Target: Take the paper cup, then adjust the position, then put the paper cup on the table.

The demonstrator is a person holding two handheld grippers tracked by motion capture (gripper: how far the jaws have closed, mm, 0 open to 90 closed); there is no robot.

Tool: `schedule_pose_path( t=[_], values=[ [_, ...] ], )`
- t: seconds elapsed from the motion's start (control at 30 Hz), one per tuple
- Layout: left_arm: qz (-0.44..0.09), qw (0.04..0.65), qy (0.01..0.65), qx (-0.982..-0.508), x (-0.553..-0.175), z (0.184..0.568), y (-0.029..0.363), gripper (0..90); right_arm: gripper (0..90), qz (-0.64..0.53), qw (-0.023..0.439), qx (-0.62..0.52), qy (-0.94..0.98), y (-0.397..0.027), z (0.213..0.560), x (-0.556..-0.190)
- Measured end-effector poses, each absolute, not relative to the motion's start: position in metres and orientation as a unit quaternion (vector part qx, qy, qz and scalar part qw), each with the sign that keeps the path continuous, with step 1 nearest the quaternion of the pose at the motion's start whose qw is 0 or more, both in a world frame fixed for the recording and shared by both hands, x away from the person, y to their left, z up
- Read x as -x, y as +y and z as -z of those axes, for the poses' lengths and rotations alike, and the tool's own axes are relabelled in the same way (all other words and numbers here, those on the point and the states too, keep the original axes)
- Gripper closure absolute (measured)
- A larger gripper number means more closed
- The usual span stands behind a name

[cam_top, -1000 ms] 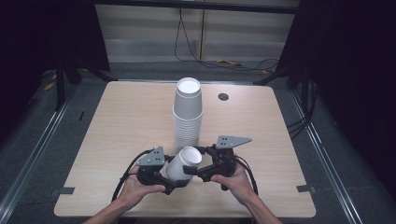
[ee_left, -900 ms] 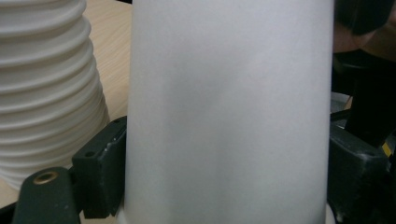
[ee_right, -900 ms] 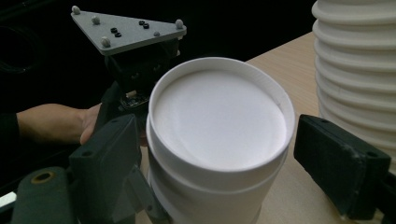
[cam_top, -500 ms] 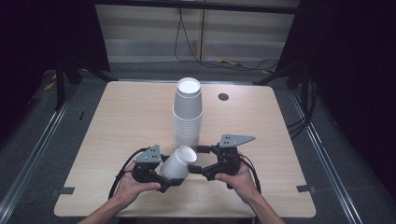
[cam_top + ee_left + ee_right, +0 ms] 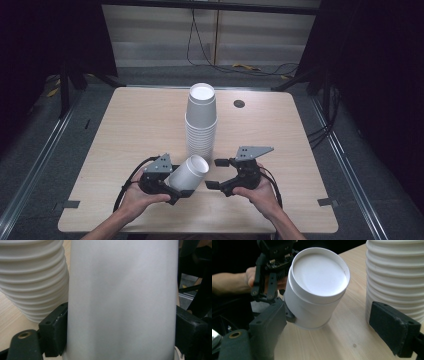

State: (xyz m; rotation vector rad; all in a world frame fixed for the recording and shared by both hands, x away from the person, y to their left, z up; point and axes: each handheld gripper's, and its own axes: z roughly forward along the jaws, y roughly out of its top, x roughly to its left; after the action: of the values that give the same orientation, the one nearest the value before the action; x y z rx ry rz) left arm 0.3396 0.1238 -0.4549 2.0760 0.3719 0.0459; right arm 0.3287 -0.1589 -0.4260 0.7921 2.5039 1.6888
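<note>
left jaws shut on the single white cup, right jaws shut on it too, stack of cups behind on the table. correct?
Not quite. The right gripper has its jaws open and apart from the cup, as the right gripper view shows. The left gripper is shut on it; the stack stands behind.

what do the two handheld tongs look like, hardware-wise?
Both the left tongs and the right tongs are matte black with blocky rectangular pads. Each has a grey three-cornered plate on top, a black cable trailing back and brass-coloured eyelets. Forearms bare, no sleeves.
</note>
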Motion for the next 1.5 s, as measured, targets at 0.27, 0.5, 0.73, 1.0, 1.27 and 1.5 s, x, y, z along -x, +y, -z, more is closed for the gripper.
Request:
schedule_pose_path(
  t=[0.27, 0.5, 0.73, 1.0, 1.27, 1.5],
  values=[
    [-0.031, 0.466, 0.150, -0.871, -0.339, 0.454, 0.122, 15.3, 14.2, -0.519, 0.015, -0.248, 0.818, -0.159, 0.427, -0.330],
    [-0.039, 0.448, 0.139, -0.882, -0.339, 0.454, 0.121, 15.4, 15.2, -0.494, 0.018, -0.237, 0.836, -0.156, 0.427, -0.329],
    [-0.044, 0.432, 0.140, -0.890, -0.338, 0.453, 0.121, 15.5, 15.2, -0.475, 0.009, -0.236, 0.848, -0.150, 0.425, -0.329],
    [-0.053, 0.405, 0.115, -0.905, -0.337, 0.453, 0.110, 15.7, 17.6, -0.456, -0.001, -0.224, 0.861, -0.147, 0.423, -0.330],
    [-0.071, 0.378, 0.091, -0.919, -0.330, 0.452, 0.102, 15.6, 17.7, -0.425, -0.002, -0.210, 0.881, -0.144, 0.425, -0.330],
    [-0.061, 0.349, 0.076, -0.932, -0.329, 0.450, 0.098, 15.6, 16.6, -0.396, -0.004, -0.182, 0.900, -0.136, 0.426, -0.327]
  ],
)
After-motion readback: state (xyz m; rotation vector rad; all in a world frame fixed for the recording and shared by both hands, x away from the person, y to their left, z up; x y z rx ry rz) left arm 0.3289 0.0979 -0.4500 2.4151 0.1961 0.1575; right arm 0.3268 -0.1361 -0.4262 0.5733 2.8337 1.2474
